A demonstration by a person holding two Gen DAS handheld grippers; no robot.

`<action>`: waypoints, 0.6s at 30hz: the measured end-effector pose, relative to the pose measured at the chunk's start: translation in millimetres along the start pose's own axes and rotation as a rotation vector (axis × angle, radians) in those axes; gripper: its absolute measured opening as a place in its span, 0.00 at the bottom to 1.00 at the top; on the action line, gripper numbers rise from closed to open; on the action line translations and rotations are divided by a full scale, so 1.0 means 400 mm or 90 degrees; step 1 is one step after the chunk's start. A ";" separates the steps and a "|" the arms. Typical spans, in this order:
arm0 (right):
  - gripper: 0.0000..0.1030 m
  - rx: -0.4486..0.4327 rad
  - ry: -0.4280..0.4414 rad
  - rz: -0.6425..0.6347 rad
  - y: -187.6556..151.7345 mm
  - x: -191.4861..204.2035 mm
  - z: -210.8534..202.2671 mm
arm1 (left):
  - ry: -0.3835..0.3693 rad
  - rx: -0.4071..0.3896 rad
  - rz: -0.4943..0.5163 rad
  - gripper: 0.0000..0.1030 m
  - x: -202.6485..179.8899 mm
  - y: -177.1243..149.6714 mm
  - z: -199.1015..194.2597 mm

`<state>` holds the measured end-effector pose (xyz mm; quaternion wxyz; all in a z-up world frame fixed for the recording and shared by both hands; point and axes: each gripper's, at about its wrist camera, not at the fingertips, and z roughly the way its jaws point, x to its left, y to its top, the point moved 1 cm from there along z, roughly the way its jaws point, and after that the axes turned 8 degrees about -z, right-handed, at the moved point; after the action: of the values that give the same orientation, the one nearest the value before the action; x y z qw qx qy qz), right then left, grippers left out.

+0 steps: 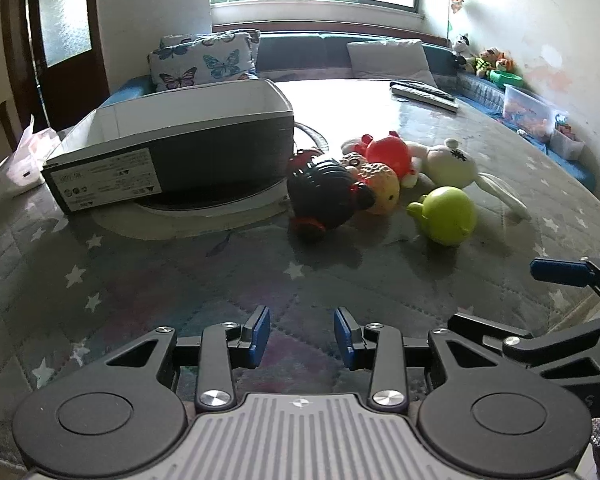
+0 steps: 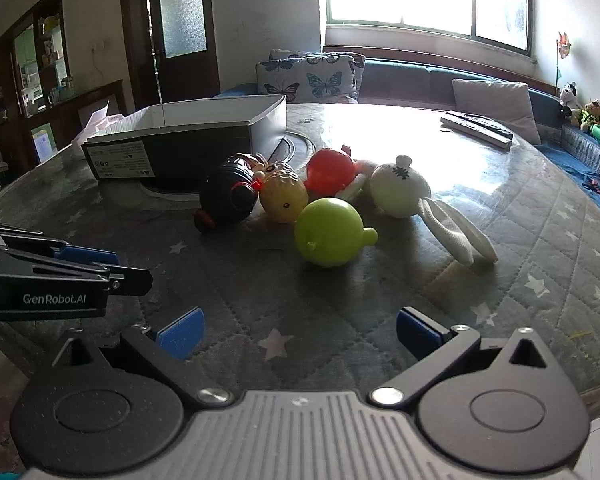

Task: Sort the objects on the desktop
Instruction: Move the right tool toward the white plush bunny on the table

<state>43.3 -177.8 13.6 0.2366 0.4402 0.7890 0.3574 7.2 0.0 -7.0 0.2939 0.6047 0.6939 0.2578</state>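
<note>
A cluster of toys lies mid-table: a black toy, a yellow owl toy, a red toy, a green round toy and a white rabbit toy with long ears. An open empty box stands left of them. My left gripper is open and empty, near the table's front. My right gripper is open wide and empty, short of the green toy. Each gripper shows at the other view's edge.
The table has a grey star-patterned quilted cover. A remote control lies at the far right. A bench with butterfly cushions runs behind. Plastic tubs and plush toys sit on the right.
</note>
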 end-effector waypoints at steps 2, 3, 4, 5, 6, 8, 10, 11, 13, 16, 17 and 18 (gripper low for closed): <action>1.00 0.001 0.006 0.005 0.003 -0.004 -0.001 | 0.000 0.003 0.001 0.38 -0.002 0.001 0.002; 1.00 0.001 0.005 0.003 0.004 -0.005 -0.001 | 0.000 0.004 0.001 0.38 -0.003 0.001 0.004; 1.00 0.002 0.005 0.002 0.005 -0.005 -0.002 | 0.000 0.005 0.001 0.38 -0.004 0.002 0.005; 1.00 0.002 0.005 0.000 0.005 -0.002 -0.002 | 0.000 0.007 0.001 0.38 -0.004 0.002 0.006; 1.00 0.002 0.005 -0.001 0.006 0.001 -0.003 | 0.001 0.008 0.002 0.38 -0.005 0.003 0.007; 1.00 0.002 0.004 -0.004 0.003 0.003 -0.002 | 0.001 0.011 0.002 0.38 -0.007 0.004 0.010; 1.00 0.002 0.002 -0.007 -0.003 0.010 0.005 | 0.001 0.014 0.003 0.38 -0.009 0.005 0.012; 1.00 0.003 0.002 -0.007 -0.004 0.012 0.004 | 0.001 0.015 0.003 0.38 -0.010 0.005 0.014; 1.00 0.006 0.006 -0.005 0.002 0.002 0.009 | 0.001 0.018 0.004 0.38 -0.011 0.006 0.016; 1.00 0.012 0.007 -0.009 0.004 0.007 0.013 | 0.001 0.022 0.005 0.38 -0.014 0.008 0.020; 1.00 0.013 0.007 -0.009 0.004 0.008 0.015 | 0.001 0.023 0.005 0.38 -0.015 0.008 0.021; 1.00 0.015 0.008 -0.009 0.004 0.008 0.015 | 0.002 0.025 0.005 0.38 -0.015 0.008 0.022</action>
<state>46.6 -172.2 10.7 0.2290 0.4352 0.7978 0.3488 16.4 -5.4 -10.1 0.2802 0.6129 0.6965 0.2464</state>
